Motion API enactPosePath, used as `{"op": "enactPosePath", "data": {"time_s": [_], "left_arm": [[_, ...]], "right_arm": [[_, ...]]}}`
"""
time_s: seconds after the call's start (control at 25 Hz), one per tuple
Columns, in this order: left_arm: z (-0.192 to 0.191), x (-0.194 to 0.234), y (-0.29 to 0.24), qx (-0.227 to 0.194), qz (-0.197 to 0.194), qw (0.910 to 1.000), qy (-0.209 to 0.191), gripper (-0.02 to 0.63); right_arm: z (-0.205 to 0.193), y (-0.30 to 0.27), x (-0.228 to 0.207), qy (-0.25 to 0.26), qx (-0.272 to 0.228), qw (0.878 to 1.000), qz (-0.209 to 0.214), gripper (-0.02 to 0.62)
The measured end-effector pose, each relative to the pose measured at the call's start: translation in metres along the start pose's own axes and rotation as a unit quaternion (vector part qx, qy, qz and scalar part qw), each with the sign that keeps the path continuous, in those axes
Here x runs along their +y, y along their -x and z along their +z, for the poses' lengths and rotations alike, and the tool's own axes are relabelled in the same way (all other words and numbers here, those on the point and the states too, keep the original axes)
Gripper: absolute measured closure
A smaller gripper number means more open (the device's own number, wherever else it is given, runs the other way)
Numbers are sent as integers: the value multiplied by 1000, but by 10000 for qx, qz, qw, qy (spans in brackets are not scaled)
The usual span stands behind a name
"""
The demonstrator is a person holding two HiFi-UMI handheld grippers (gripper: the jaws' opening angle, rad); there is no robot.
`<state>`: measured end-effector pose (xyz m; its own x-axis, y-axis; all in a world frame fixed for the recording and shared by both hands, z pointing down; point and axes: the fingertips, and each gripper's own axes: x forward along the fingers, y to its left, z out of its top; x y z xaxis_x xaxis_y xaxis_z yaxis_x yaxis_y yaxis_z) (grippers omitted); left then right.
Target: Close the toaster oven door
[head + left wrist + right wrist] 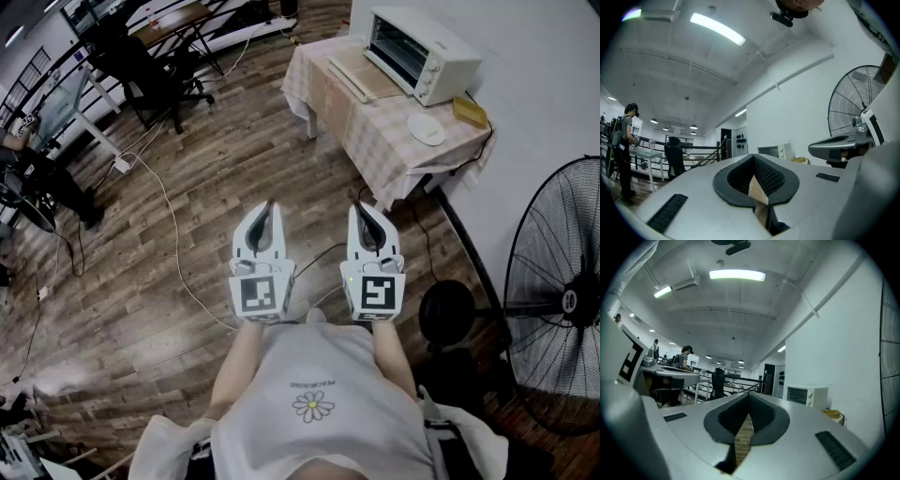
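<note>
The white toaster oven (pixel 424 52) stands on a table with a checked cloth (pixel 375 141) at the far right, by the wall. Its door (pixel 361 75) hangs open, lying flat toward the room. Both grippers are held level in front of the person, well short of the table. My left gripper (pixel 270 206) is shut with nothing in it, and my right gripper (pixel 360 209) beside it is shut and empty too. Past the closed tips of the left gripper (pixel 753 159), the toaster oven (pixel 776 151) shows small and far off. The right gripper (pixel 749 397) also faces the toaster oven (pixel 806 395).
A white plate (pixel 427 128) and a yellow object (pixel 471 111) lie on the table beside the oven. A large standing fan (pixel 562 300) is close on the right. Cables (pixel 173 234) run over the wooden floor. An office chair (pixel 155 70) and desks stand far left.
</note>
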<state>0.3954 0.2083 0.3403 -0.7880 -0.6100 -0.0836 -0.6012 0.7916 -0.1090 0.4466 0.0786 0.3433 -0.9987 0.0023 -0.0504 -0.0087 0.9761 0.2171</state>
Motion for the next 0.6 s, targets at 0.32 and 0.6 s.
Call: {"op": "enactPosePath", "data": {"time_s": [0.32, 0.6], "left_arm": [[-2, 4, -2, -40, 270, 9993, 249, 591], [0, 4, 2, -100, 356, 9991, 227, 591]], "right_arm": [[-5, 0, -2, 17, -20, 10000, 91, 586], [-8, 0, 1, -165, -26, 9996, 242, 586]]}}
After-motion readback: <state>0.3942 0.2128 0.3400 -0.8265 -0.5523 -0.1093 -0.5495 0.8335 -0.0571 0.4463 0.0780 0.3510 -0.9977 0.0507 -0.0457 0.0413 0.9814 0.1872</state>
